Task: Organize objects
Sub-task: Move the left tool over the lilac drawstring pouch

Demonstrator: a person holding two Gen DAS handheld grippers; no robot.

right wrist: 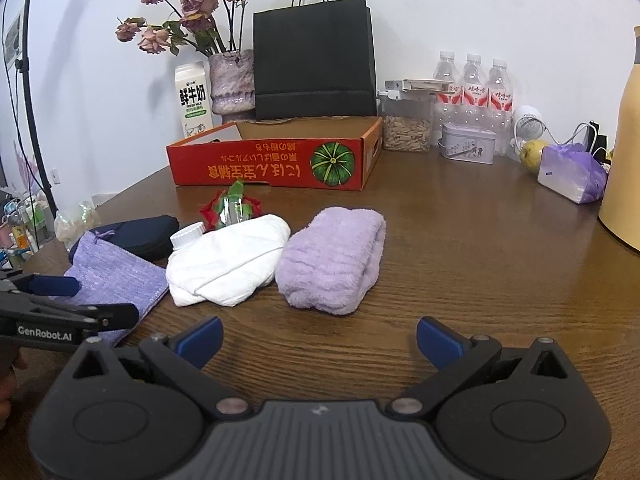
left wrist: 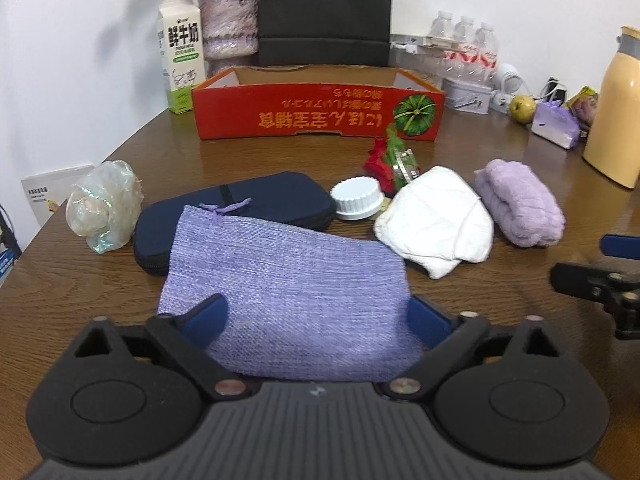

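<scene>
- My left gripper (left wrist: 316,316) has its blue pads on either side of the near end of the lilac woven drawstring pouch (left wrist: 288,280); its jaws stand wide and I cannot tell whether the pads press the fabric or merely flank it.
- The pouch lies flat on the wooden table (left wrist: 460,152), its far corner overlapping the dark navy zip case (left wrist: 256,196) behind it.
- A crumpled clear plastic bag (left wrist: 102,208) sits left of the case.
- To the right of the pouch come a white ribbed cap (left wrist: 356,198), a folded white cloth (right wrist: 228,264) and a rolled lilac towel (right wrist: 332,258), the cloth and towel side by side.
- A red and green wrapped item (right wrist: 232,208) lies just behind the cloth.
- My right gripper (right wrist: 318,340) is released, jaws apart over bare table in front of the towel, holding nothing.
- The open red cardboard box (right wrist: 276,164) with a pumpkin print stands farther back, well apart from the row.
- Behind it I see a milk carton (right wrist: 194,100), a vase of dried roses (right wrist: 232,80) and a black paper bag (right wrist: 314,60).
</scene>
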